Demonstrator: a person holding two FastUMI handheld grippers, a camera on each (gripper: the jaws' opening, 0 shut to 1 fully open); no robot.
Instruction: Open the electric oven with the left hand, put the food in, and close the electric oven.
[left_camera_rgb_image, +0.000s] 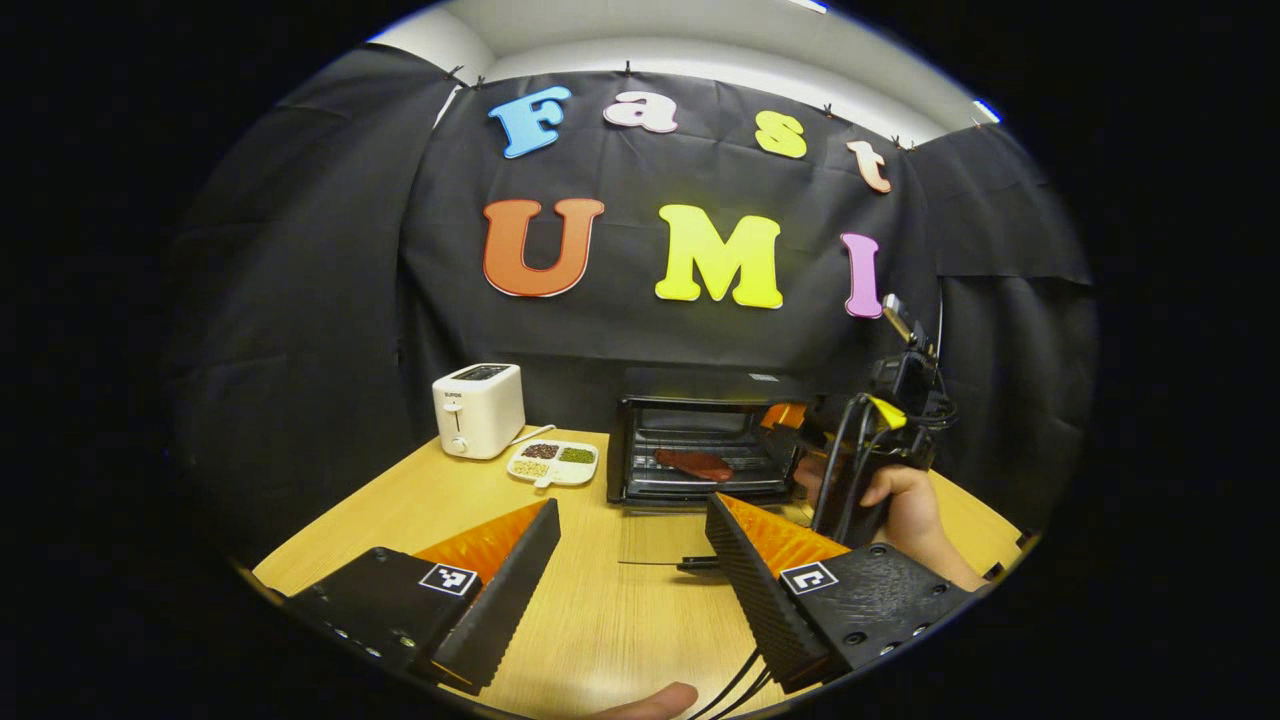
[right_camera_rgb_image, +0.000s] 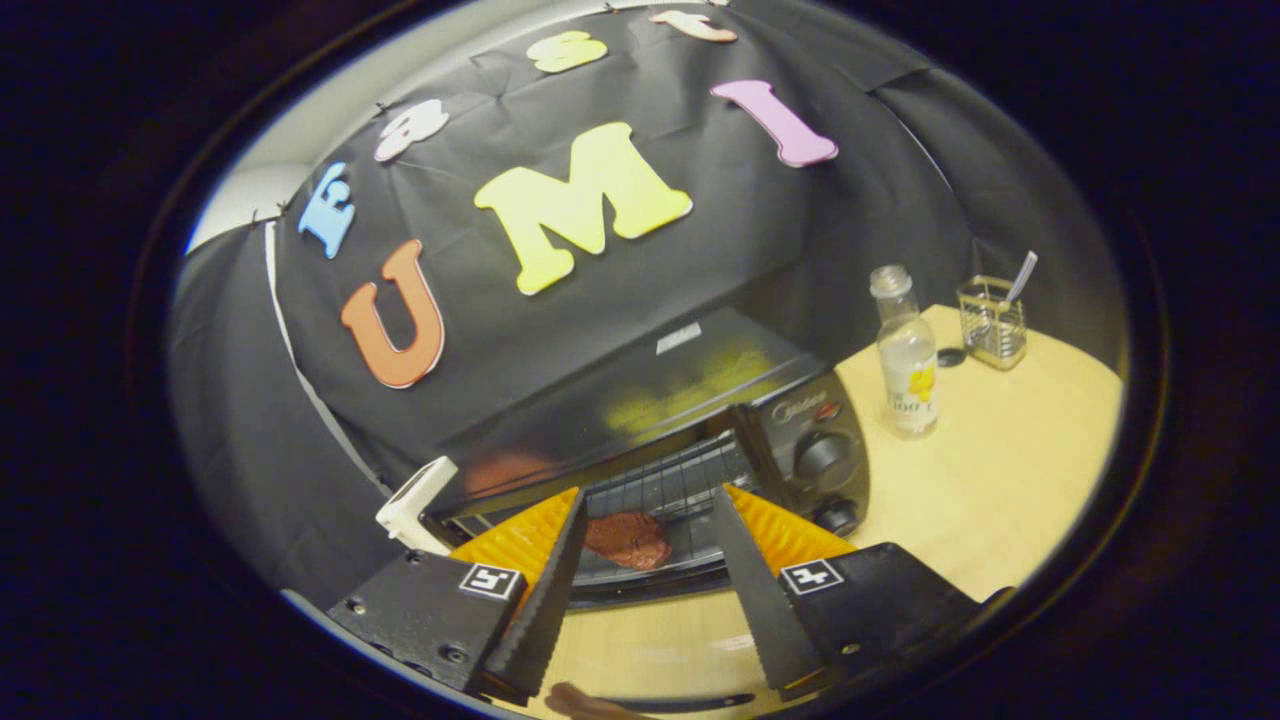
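The black electric oven stands at the back of the wooden table with its glass door folded down flat. A reddish-brown piece of food lies on the rack inside. My left gripper is open and holds nothing, back from the lowered door. A hand holds my right gripper at the oven's right front corner. In the right gripper view the right gripper is open just in front of the oven mouth, and the food rests on the rack beyond its fingertips.
A white toaster and a divided white dish of grains sit left of the oven. Right of the oven stand a clear bottle with its cap beside it, and a wire holder with a utensil. The oven's knobs face front.
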